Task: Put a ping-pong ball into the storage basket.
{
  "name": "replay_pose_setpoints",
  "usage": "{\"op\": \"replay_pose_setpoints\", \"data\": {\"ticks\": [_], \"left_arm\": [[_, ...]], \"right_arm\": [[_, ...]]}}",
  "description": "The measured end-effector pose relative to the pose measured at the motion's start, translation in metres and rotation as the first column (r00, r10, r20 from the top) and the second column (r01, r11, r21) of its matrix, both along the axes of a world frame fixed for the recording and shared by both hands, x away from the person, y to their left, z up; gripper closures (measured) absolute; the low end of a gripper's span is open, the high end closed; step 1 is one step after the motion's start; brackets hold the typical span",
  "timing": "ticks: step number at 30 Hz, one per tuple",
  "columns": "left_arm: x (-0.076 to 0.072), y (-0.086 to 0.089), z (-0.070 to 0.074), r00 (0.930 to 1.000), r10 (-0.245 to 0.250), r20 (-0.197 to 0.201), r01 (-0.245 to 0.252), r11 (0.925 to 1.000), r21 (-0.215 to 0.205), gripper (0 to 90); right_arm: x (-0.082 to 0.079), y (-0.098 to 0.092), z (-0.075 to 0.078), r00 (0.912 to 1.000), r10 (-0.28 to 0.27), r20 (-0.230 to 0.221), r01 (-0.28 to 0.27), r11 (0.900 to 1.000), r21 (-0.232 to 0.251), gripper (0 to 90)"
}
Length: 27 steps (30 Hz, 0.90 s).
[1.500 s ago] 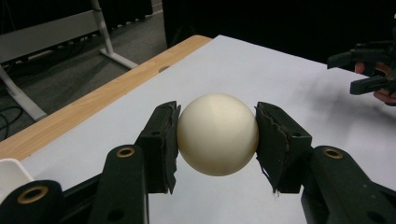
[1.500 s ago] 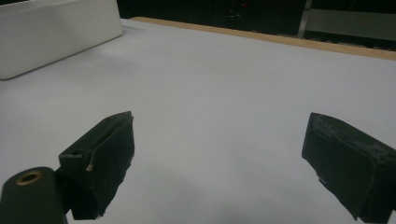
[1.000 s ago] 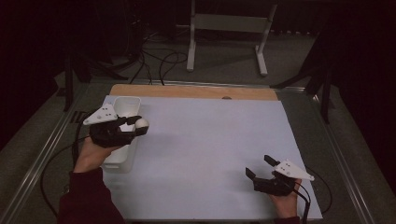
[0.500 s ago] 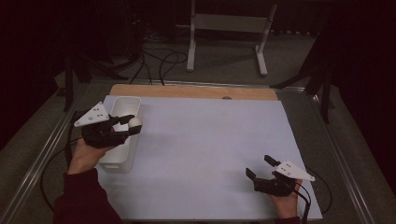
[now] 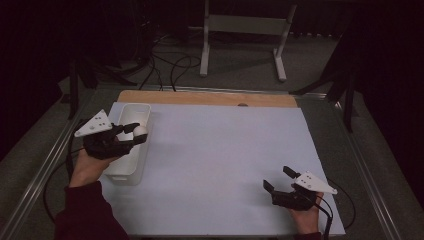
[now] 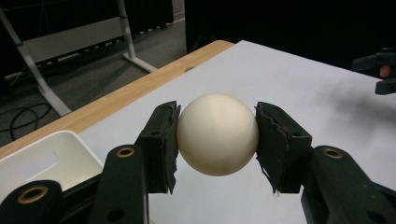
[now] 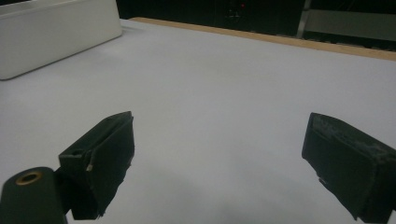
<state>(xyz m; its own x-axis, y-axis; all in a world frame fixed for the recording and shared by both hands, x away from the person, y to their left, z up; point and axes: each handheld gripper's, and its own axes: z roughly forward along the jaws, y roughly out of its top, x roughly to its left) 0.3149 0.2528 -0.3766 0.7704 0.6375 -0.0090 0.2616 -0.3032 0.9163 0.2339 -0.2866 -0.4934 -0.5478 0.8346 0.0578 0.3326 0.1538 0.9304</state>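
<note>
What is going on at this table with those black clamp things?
A person holds a two-jaw gripper in each hand. The left gripper is clamped on a cream ball, held in the air above a white bin at the left edge of the white sheet. The right gripper rests low near the sheet's front right corner, jaws open with nothing between them.

The white sheet (image 5: pixel 220 165) over the table (image 5: pixel 210 98) lies bare across its middle and right, open for passing. The white bin (image 5: pixel 131 150) stands at the left edge, walls upright, blocking low travel there. The right hand-held gripper (image 5: pixel 278 181) occupies the near right corner.
</note>
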Motion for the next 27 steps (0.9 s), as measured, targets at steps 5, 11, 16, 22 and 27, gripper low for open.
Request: {"op": "replay_pose_setpoints", "data": {"ticks": [5, 11, 16, 22, 27], "left_arm": [[0.0, 0.003, -0.001, 1.0, 0.01, 0.001, -0.01, 1.0, -0.002, 51.7], [-0.001, 0.007, -0.002, 0.9998, 0.019, 0.0, -0.019, 0.9998, -0.007, 51.7], [-0.001, 0.011, -0.003, 0.9995, 0.033, -0.004, -0.033, 0.9994, -0.006, 51.7], [0.0, 0.014, -0.006, 0.9991, 0.042, -0.008, -0.042, 0.9991, -0.002, 51.7], [0.0, 0.019, -0.008, 0.9983, 0.058, -0.01, -0.058, 0.9983, 0.001, 51.7]], "right_arm": [[0.0, 0.0, 0.0, 1.0, -0.001, -0.001, 0.001, 1.0, 0.001, 9.1], [0.0, 0.0, 0.0, 1.0, -0.001, -0.001, 0.001, 1.0, 0.001, 9.1], [0.0, 0.0, 0.0, 1.0, -0.001, -0.001, 0.001, 1.0, 0.001, 9.1], [0.0, 0.0, 0.0, 1.0, -0.001, 0.0, 0.001, 1.0, 0.002, 9.1], [0.0, 0.0, 0.0, 1.0, 0.001, -0.001, -0.001, 1.0, 0.002, 9.1]]}}
